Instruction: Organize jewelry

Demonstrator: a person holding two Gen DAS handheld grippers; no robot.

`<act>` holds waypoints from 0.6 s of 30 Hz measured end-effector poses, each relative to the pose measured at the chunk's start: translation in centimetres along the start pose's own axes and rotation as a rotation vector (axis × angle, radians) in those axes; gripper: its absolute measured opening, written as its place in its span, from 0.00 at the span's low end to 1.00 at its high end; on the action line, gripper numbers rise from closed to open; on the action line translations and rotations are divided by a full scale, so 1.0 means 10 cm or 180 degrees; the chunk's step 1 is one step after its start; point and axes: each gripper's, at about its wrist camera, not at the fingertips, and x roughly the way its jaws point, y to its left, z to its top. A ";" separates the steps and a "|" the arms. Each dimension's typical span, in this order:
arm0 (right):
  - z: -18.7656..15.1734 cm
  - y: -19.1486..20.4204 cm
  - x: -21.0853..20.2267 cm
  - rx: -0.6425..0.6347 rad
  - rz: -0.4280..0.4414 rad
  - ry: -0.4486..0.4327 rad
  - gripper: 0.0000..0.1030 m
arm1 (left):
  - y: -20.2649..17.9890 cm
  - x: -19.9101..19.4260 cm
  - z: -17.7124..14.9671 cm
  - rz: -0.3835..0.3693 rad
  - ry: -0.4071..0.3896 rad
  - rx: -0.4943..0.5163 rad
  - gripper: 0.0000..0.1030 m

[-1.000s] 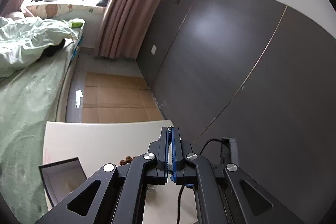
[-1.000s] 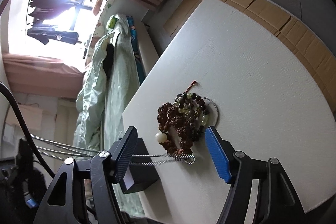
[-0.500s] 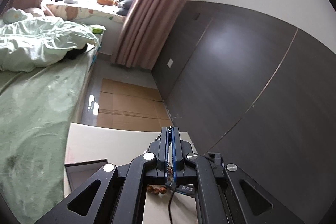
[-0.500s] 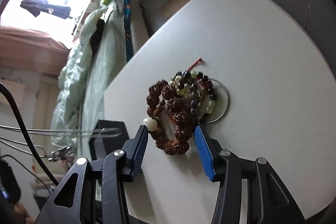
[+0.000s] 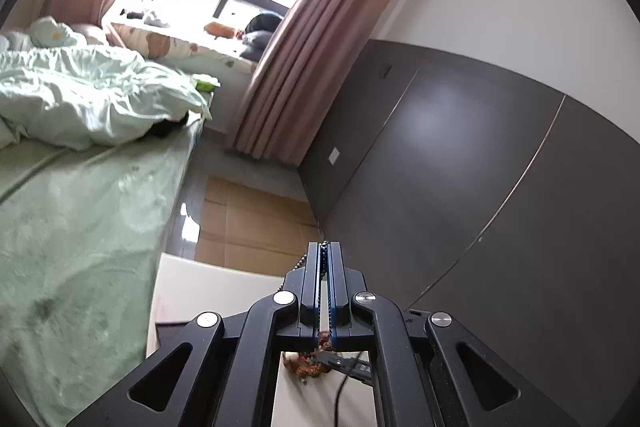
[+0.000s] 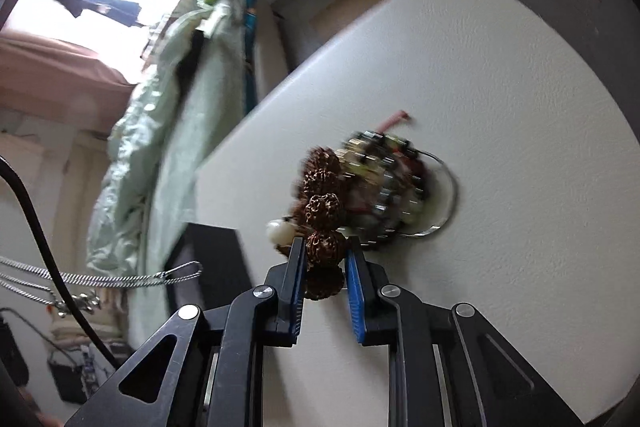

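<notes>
The right gripper is clenched on a bracelet of knobbly brown seed beads, one bead pinched squarely between its blue-lined pads, which looks like a grip chosen to lift that strand clear of the tangle beside it. That tangle is a blurred string of small green, dark and red beads lying over a thin silver bangle on the white textured surface; the brown strand touches it, so I'd guess the pull must be gentle or the lot will drag along.

The left gripper is raised well above, jaws pressed tight on a fine silver chain, whose loop (seen from the right wrist) dangles at over an open dark box. Held high like that, the chain probably stays untangled until it is lowered in.
</notes>
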 end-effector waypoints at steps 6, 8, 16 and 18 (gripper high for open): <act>-0.04 0.27 -0.22 -0.0239 0.0335 -0.0211 0.20 | 0.06 0.00 0.04 0.0080 -0.0037 -0.0005 0.02; -0.06 0.34 -0.28 -0.0296 0.0437 -0.0257 0.20 | 0.10 0.03 0.03 0.0120 -0.0014 -0.0015 0.02; -0.09 0.51 -0.39 -0.0386 0.0696 -0.0376 0.20 | 0.26 0.23 -0.10 0.0394 0.0133 0.0021 0.02; -0.10 0.52 -0.42 -0.0402 0.0730 -0.0400 0.20 | 0.35 0.34 -0.16 0.0395 0.0255 -0.0065 0.02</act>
